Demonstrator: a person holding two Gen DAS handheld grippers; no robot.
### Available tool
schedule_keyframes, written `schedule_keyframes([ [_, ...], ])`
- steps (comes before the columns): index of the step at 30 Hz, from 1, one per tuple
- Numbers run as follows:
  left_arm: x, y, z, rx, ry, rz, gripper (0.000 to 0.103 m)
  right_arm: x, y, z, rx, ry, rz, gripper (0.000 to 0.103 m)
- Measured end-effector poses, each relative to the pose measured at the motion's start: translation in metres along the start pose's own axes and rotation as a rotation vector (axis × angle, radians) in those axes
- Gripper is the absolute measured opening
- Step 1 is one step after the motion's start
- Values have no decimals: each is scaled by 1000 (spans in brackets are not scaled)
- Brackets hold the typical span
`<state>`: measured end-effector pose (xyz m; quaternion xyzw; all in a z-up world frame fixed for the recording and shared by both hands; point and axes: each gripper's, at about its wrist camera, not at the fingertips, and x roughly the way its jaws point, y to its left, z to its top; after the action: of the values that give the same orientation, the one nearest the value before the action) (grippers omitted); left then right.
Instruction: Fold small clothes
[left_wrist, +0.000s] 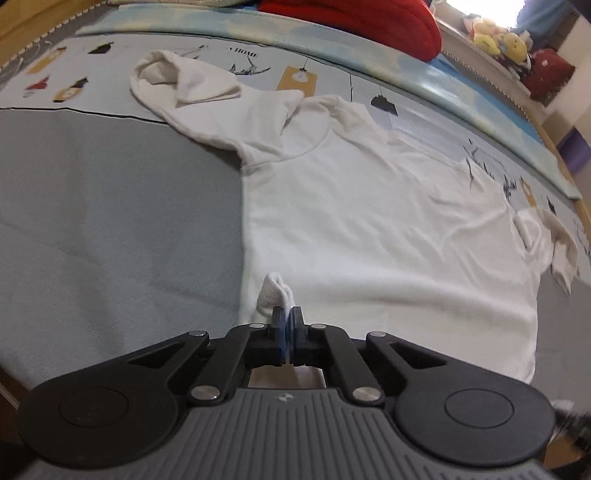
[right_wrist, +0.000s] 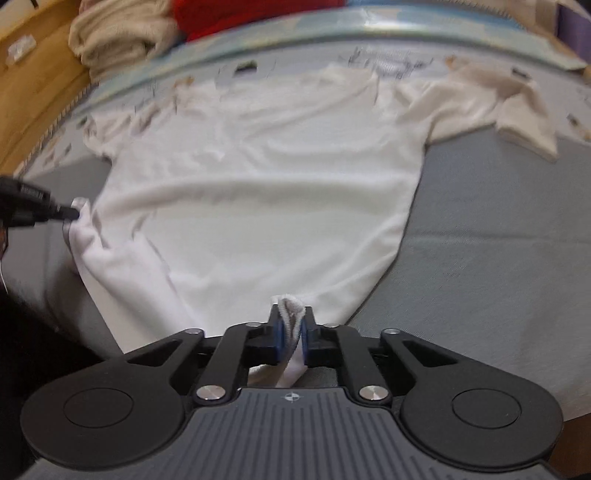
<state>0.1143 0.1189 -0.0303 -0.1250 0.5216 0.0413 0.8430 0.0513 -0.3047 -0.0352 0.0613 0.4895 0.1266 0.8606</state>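
My left tongs (left_wrist: 287, 317) are clamped on a pinch of the white knit short-sleeved T-shirt (left_wrist: 369, 221), with a small tuft of hem bunched up just past the blue pads. My right tongs (right_wrist: 291, 325) are clamped the same way on the other bottom corner of that shirt, a fold of ribbed edge standing up between the pads and more cloth hanging below them. In the right view the left tongs show at the far left edge, nipping their corner.

I hold both hem corners so that, as I judge it, I can carry the bottom edge up over the body toward the collar in one even fold; gripping at the two ends keeps the hem straight between them.

The shirt itself lies spread front-up on the grey bed cover (left_wrist: 110, 221), its collar away from me against the printed pale-blue band of the cover (left_wrist: 332, 74), sleeves spread to either side, the left one crumpled back on itself. Beyond it sit a red cushion (left_wrist: 351, 22) and a folded beige cloth (right_wrist: 118, 33), well apart from the shirt.
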Motion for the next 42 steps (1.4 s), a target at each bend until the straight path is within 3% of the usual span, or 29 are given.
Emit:
schedule_keyframes([
  [3,-26,13,-18,-9,46,-1,1,-18,-12,-5,55,-25,-42,5],
  [5,-49,20,-29,-15,50,-53,1,-26,-26,-11,104,-18,-88,5],
  [7,-62,22,-42,54,74,-54,2,-28,-43,-17,167,22,-159,4],
  [10,-50,29,-57,82,209,-55,9,-26,-69,-25,249,82,-241,4],
  [11,-48,32,-55,70,208,-33,17,-25,-74,-27,266,99,-267,4],
  [12,-49,34,-51,48,188,-22,31,-24,-77,-29,283,110,-279,5],
  [14,-54,38,-40,-11,135,-44,37,-23,-81,-28,310,112,-268,8],
  [21,-66,16,-19,6,3,-8,37,-40,-75,-10,323,-28,-242,39],
  [25,-84,4,-8,31,-133,34,37,-59,-78,12,318,-140,-230,39],
  [31,-95,-19,36,112,-209,-5,37,-90,-94,71,241,-317,-194,39],
  [32,-96,-23,47,141,-227,-9,35,-94,-99,86,227,-348,-190,39],
  [34,-93,-34,70,215,-255,-23,20,-96,-110,112,204,-386,-179,37],
  [35,-88,-40,83,262,-257,-28,12,-94,-115,125,191,-398,-175,32],
  [37,-68,-52,107,316,-247,-16,11,-84,-123,147,174,-417,-175,28],
  [40,-24,-57,135,313,-202,-22,11,-50,-137,173,210,-397,-143,28],
  [42,11,-56,148,287,-124,10,11,-20,-142,185,245,-322,-138,28],
])
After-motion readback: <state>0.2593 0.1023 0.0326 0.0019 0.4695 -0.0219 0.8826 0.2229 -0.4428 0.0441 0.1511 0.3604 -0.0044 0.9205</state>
